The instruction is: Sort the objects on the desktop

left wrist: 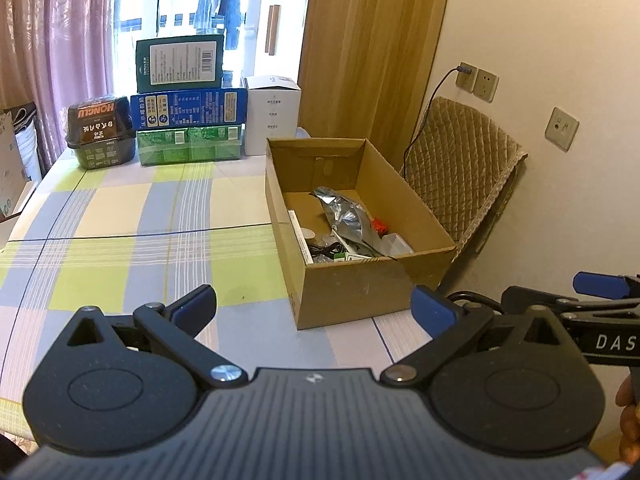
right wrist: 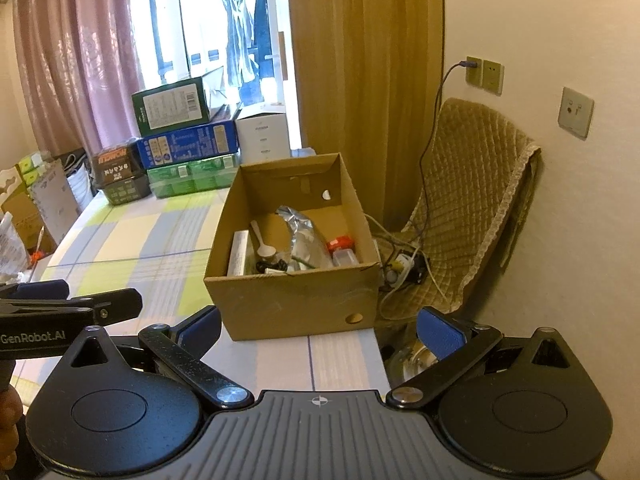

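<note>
An open cardboard box stands at the right edge of the checked tablecloth. Inside lie a crumpled silver foil bag, a red-capped item, a white spoon, a long white packet and a black cable. My left gripper hovers open and empty just in front of the box. My right gripper is open and empty too, close before the box's front wall. Each gripper shows at the other view's edge.
Stacked cartons, a dark tub and a white box line the table's far edge. A quilted chair with cables and a power strip stands right of the table, by the wall.
</note>
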A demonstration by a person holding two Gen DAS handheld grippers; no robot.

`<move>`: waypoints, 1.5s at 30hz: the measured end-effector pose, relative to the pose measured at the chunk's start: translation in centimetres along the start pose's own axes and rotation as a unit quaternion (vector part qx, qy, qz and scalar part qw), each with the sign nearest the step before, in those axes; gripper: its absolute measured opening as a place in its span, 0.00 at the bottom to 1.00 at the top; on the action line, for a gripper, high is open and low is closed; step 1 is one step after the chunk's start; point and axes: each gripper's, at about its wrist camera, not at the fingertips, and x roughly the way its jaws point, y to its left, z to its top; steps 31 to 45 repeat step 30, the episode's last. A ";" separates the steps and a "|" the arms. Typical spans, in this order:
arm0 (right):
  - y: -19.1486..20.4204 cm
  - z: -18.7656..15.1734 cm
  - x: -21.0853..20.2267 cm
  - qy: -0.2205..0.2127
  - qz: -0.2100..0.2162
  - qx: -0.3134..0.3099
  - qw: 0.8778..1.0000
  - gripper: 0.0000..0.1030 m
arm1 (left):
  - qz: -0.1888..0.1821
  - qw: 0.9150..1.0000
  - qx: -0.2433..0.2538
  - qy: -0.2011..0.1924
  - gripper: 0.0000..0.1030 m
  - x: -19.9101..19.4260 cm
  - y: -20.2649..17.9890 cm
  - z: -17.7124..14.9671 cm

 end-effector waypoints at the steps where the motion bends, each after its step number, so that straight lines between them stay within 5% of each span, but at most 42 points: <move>1: 0.1 0.0 0.0 0.000 0.000 0.000 1.000 0.98 | 0.000 1.000 0.001 0.001 0.99 0.0 0.0 0.0; 45: -0.6 -0.2 1.3 0.014 -0.005 0.002 1.000 0.98 | -0.013 1.000 -0.001 0.001 0.99 1.1 -0.3 0.2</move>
